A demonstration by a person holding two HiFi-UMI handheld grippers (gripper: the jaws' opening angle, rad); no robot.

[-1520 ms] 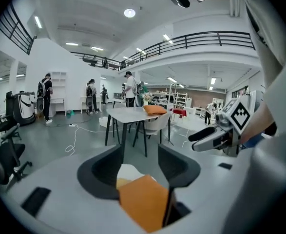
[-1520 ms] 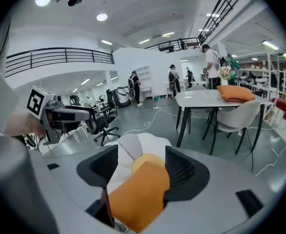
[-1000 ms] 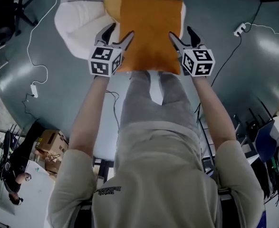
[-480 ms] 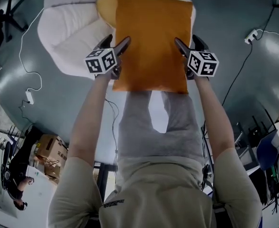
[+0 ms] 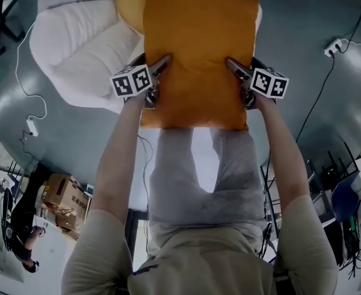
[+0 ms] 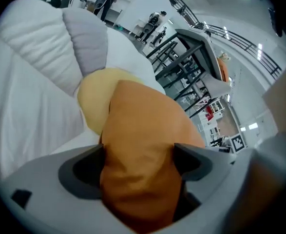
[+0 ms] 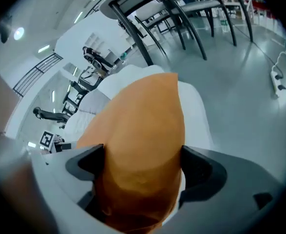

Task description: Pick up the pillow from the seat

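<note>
An orange pillow (image 5: 198, 54) hangs in the air in front of the person, above a white petal-shaped seat (image 5: 75, 42) with a yellow centre (image 5: 128, 5). My left gripper (image 5: 157, 72) grips the pillow's left edge and my right gripper (image 5: 237, 71) its right edge. In the left gripper view the pillow (image 6: 143, 140) fills my left gripper (image 6: 139, 162) from pad to pad, creased. In the right gripper view the pillow (image 7: 143, 140) bulges between both pads of my right gripper (image 7: 143, 162). Both pairs of jaws are opening, with the pads still against the fabric.
White cables run over the grey floor, with a power strip (image 5: 334, 45) at the right and another (image 5: 31, 126) at the left. A cardboard box (image 5: 66, 195) and a bystander (image 5: 20, 226) are at the lower left. Chair legs (image 7: 181, 28) stand behind the seat.
The pillow has come up towards the camera with both grippers on its sides. The grippers now sit higher along its edges, and the white seat has slid left in view.
</note>
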